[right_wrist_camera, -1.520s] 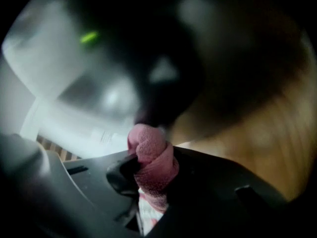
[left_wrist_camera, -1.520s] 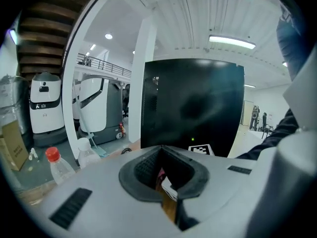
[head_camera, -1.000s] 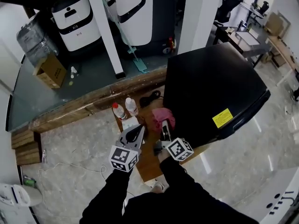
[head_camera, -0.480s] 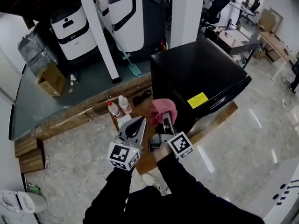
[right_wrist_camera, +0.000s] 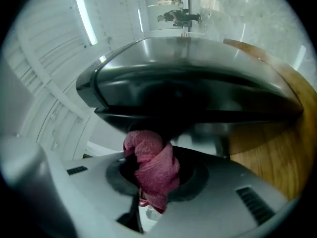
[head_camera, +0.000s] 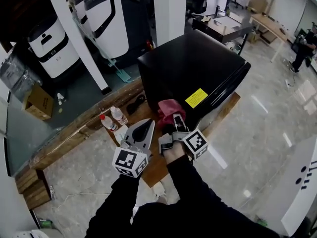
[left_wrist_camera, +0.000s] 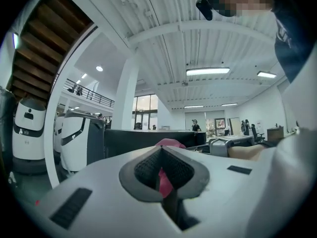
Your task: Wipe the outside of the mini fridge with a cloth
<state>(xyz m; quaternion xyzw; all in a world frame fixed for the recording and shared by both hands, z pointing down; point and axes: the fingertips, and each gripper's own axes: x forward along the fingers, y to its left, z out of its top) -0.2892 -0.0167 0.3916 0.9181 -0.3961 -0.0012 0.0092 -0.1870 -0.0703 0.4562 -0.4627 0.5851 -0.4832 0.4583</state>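
Head view first: the mini fridge (head_camera: 193, 68) is sitting on a low wooden platform (head_camera: 225, 115), black and glossy, with a yellow sticker (head_camera: 196, 97) on the edge nearest the person. The right gripper (head_camera: 174, 119) is clutching a pink cloth (head_camera: 168, 108) and pressing it against the fridge's lower near corner, just left of that sticker. The left gripper (head_camera: 146, 126) is hanging out just beside it, over the platform, not touching the fridge. Two bottles (head_camera: 111, 118) are standing near its left side.

Left gripper view: the jaws are sitting together, and as far as I can tell they're gripping nothing. The pink in the gap looks like the cloth (left_wrist_camera: 171, 143) showing through from beyond. The fridge (left_wrist_camera: 143, 143) is looming behind as a dark slab.

Right gripper view: the jaws are clamping a bunched wad of cloth (right_wrist_camera: 151, 167), and the fridge (right_wrist_camera: 198, 78) is filling the frame right above it, with the platform (right_wrist_camera: 267, 152) at right.

What I'm worrying about: that cloth is wadded pretty tight, so only a small patch is doing any wiping. If the angle drops, I'm guessing the hard jaw tips could be scraping the gloss instead. Dragging across the sticker might be catching its edge too. And the idle left gripper swinging wide could be knocking those bottles over.
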